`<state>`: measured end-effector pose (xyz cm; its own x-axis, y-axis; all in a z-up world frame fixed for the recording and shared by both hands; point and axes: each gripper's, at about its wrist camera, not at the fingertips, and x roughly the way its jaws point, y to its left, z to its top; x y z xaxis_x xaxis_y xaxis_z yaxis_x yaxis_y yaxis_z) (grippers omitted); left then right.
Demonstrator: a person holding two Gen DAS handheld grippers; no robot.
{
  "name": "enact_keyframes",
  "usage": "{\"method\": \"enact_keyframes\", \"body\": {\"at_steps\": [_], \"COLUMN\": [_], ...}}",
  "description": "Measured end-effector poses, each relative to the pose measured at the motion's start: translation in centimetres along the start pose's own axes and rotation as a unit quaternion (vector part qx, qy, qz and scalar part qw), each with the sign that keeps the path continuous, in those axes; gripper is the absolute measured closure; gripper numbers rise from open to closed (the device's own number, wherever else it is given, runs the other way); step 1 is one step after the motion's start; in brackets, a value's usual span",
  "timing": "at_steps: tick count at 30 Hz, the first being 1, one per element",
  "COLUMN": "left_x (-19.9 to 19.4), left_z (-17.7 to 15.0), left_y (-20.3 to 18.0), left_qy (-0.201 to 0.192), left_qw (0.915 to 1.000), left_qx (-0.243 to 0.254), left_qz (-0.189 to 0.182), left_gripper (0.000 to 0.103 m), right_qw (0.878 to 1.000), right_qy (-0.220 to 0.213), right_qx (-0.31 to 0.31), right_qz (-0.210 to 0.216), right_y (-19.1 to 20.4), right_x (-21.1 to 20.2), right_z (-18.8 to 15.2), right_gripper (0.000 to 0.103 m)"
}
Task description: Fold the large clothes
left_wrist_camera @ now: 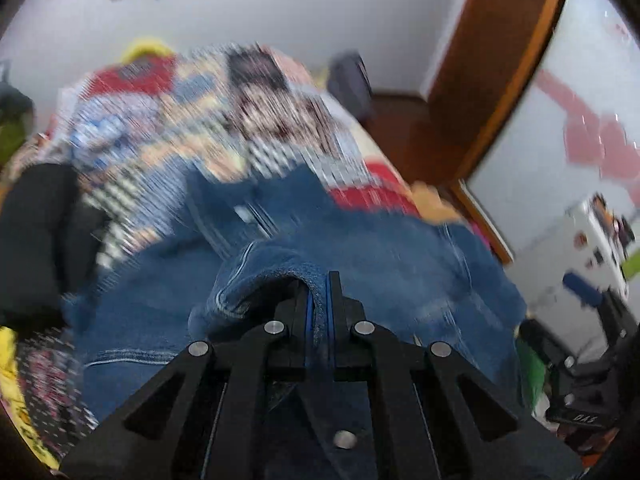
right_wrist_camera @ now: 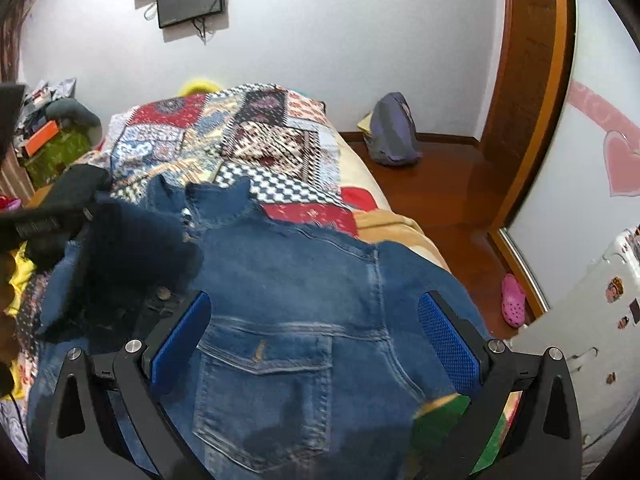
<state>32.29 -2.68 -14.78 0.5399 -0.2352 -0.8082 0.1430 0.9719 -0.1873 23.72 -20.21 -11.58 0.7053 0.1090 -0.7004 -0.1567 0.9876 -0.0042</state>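
A blue denim jacket (right_wrist_camera: 304, 280) lies spread on a bed with a patchwork quilt (right_wrist_camera: 256, 136). My left gripper (left_wrist_camera: 319, 300) is shut on a folded edge of the jacket (left_wrist_camera: 360, 248) and holds it above the rest; that view is blurred. It shows as a dark blurred shape at the left of the right wrist view (right_wrist_camera: 120, 248). My right gripper (right_wrist_camera: 316, 328) is open and empty, its blue pads (right_wrist_camera: 448, 344) either side of the chest pocket, just above the cloth. It also shows at the right edge of the left wrist view (left_wrist_camera: 588, 320).
A grey backpack (right_wrist_camera: 392, 132) leans on the far wall on the wooden floor. A pink clog (right_wrist_camera: 513, 299) lies by the wooden door frame (right_wrist_camera: 532, 80). Clutter and a black garment (left_wrist_camera: 40, 232) sit left of the bed. A white cabinet (right_wrist_camera: 592, 320) stands right.
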Motion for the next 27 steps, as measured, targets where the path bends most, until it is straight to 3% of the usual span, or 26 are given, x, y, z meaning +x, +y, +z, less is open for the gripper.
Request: {"method": "enact_keyframes", "body": {"at_steps": [2,5,8,12,13,19,27], "left_x": [1.4,2.6,3.2,1.7,1.0,-4.1,-9.3], "left_z": [-1.2,-2.4,-3.3,-3.7,-3.8,-3.3,-4.4], "left_y": [-1.3,-2.8,-3.5,-3.2,-2.9,0.8,9.8], "left_qy": [0.028,0.046,0.066,0.071,0.065,0.021,-0.021], "left_qw": [0.9994,0.9977,0.9957,0.9957,0.9964,0.9992,0.994], "left_qx": [0.015,0.05,0.065,0.056,0.052,0.033,-0.002], "left_qz": [-0.014,-0.003,-0.007,-0.022,-0.017,0.005,0.107], "left_gripper": [0.099,0.098,0.087,0.04,0.037,0.033,0.022], "right_qw": [1.0,1.0,1.0,1.0,1.0,0.999,0.994], "right_qy": [0.007,0.016,0.022,0.024,0.024,0.012,-0.009], "right_qx": [-0.002,-0.002,-0.005,-0.012,-0.014,-0.03,-0.09], "right_qz": [-0.006,-0.008,-0.009,-0.009,-0.008,0.007,0.057], "right_y": [-0.3,-0.8,-0.9,-0.7,-0.5,1.0,6.7], "right_x": [0.2,0.4,0.5,0.1,0.0,-0.8,-0.8], "right_z": [-0.4,-0.8,-1.3,-1.6,-1.6,-0.9,1.2], "right_gripper": [0.0,0.0,0.0,0.0,0.0,0.0,0.0]}}
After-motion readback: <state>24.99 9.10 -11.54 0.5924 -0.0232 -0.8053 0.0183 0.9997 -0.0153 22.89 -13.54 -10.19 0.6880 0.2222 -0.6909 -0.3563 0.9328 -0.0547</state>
